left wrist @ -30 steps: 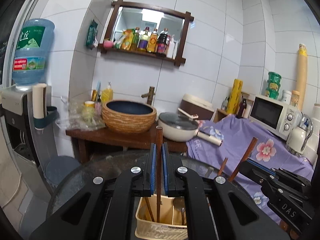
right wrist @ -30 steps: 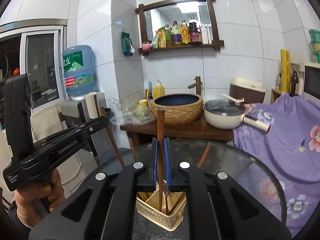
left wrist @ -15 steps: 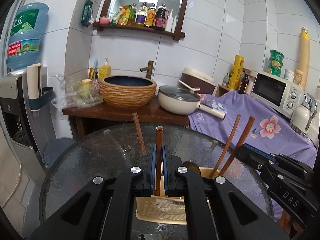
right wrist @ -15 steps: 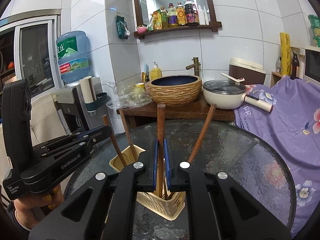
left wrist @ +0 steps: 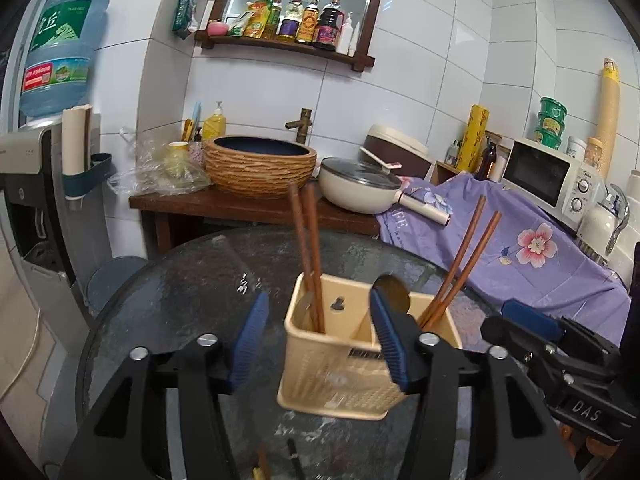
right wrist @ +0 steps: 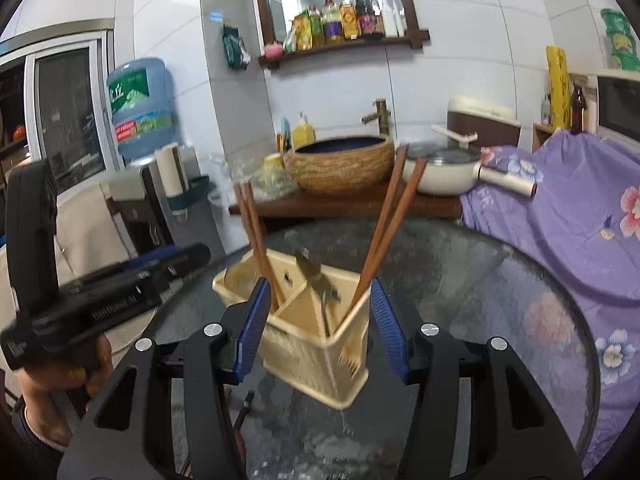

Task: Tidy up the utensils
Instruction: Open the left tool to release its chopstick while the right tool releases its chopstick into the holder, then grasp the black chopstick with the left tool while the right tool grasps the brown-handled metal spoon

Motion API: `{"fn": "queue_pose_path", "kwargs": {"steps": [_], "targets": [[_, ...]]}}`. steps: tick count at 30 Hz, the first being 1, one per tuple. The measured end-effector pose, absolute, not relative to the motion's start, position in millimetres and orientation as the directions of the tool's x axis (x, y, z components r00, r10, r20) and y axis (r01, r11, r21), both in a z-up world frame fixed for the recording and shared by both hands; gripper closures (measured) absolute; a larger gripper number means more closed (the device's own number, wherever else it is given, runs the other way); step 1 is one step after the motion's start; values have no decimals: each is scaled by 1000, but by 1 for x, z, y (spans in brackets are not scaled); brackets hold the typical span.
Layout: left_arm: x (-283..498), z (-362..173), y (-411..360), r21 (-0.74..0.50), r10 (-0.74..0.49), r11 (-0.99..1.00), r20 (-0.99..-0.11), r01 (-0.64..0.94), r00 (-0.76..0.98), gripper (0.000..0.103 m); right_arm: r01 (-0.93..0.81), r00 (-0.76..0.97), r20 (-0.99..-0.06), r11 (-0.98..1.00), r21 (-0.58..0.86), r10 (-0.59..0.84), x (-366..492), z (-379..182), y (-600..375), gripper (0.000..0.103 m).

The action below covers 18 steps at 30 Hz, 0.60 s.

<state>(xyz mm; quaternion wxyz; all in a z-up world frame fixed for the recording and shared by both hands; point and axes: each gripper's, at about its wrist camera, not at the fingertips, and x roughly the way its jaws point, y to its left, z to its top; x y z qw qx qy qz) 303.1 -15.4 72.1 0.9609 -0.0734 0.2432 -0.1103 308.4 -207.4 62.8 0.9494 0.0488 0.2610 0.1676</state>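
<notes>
- Now both tongs stand wide, gripping nothing, one on each side of the cream utensil holder (left wrist: pixel 340 364) on the round glass desk (left wrist: pixel 180 280)
- Left tongs (left wrist: pixel 320 344): blue pads spread well apart, the holder sitting between them in that view; whether the right pad touches the holder's rim cannot be told
- Right tongs (right wrist: pixel 316 328): pads likewise spread, the holder's near corner between them
- Two pairs of brown chopsticks rise from the holder: one pair (left wrist: pixel 308 256) nearly upright in the left compartment, the other pair (left wrist: pixel 460 268) leaning rightward from the right compartment
- A metal spoon (right wrist: pixel 316 280) stands in the middle section, bowl up, slightly blurred
- From the right wrist view, the left hand (right wrist: pixel 60 376) is seen low on the left, wrapped around its black handle
- Behind the desk: a woven basin (left wrist: pixel 260 168) and a lidded white pan (left wrist: pixel 360 188) on a wooden bench, and a purple floral cloth (left wrist: pixel 520 256) to the right
</notes>
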Motion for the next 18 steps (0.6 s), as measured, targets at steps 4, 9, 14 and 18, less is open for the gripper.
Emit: {"fn": "queue_pose_path", "kwargs": {"steps": [4,9,14,18], "targets": [[287,51,-2,-165,-203,977,-504,138,839,39,-314,744,-572,936,158,346,297,31,-194,51],[271,8,15,-146,-163,985,-616,92,771,38,-347,648,-667,922,172,368,283,-11,-177,52],[262,-26,28,-144,-145,988,-689,62,710,38,-374,573,-721,907,194,390,271,-41,-161,53],[256,-42,35,-145,-138,988,-719,46,681,38,-398,522,-754,896,199,399,264,-60,-146,57]]}}
